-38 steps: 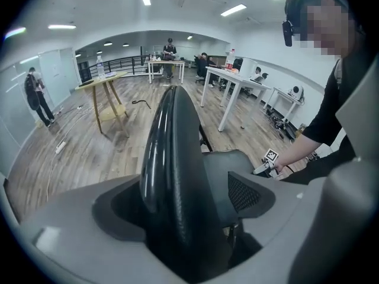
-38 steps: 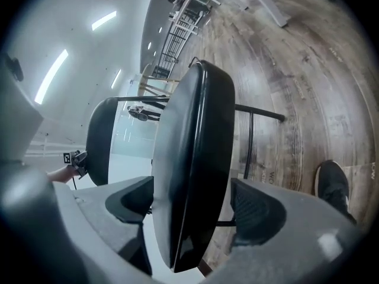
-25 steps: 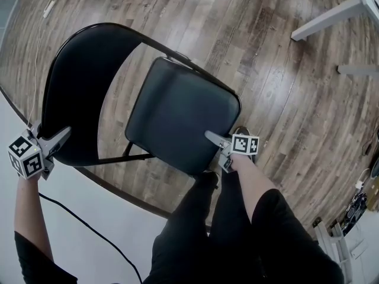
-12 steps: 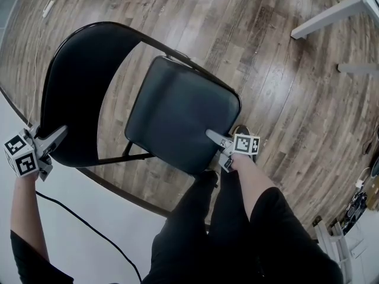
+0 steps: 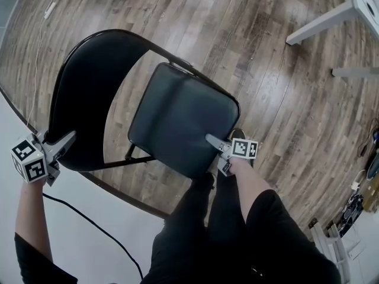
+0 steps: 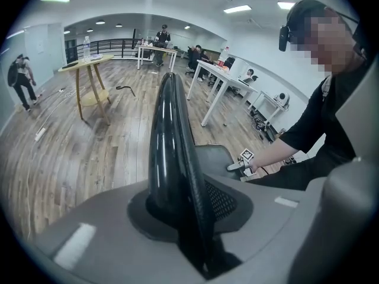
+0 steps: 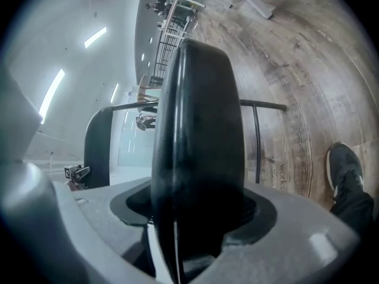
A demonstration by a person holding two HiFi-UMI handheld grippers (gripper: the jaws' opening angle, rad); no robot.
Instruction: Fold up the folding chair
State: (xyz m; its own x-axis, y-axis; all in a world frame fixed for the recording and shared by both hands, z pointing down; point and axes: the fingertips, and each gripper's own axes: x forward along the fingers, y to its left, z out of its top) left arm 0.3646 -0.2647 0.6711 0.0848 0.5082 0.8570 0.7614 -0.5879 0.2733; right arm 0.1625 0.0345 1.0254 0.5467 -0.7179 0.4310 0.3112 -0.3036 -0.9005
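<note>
Jaws just closing both sides — L gripper (image 5: 68, 139) clamps backrest (image 5: 89, 87), R gripper (image 5: 209, 138) clamps seat (image 5: 180, 114) front edge.

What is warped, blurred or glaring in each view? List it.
Head view: sharp, evenly lit, but the fisheye bends the floor planks; dull sheen on the seat. Left gripper view: dark corners, ceiling lights blown out, a bright streak down the backrest. Right gripper view: the seat edge fills the frame, soft and dark; far left is washed out.

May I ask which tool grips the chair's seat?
The right tool: its jaws have just been closing on the seat's near edge, the left tool's on the backrest.
</note>
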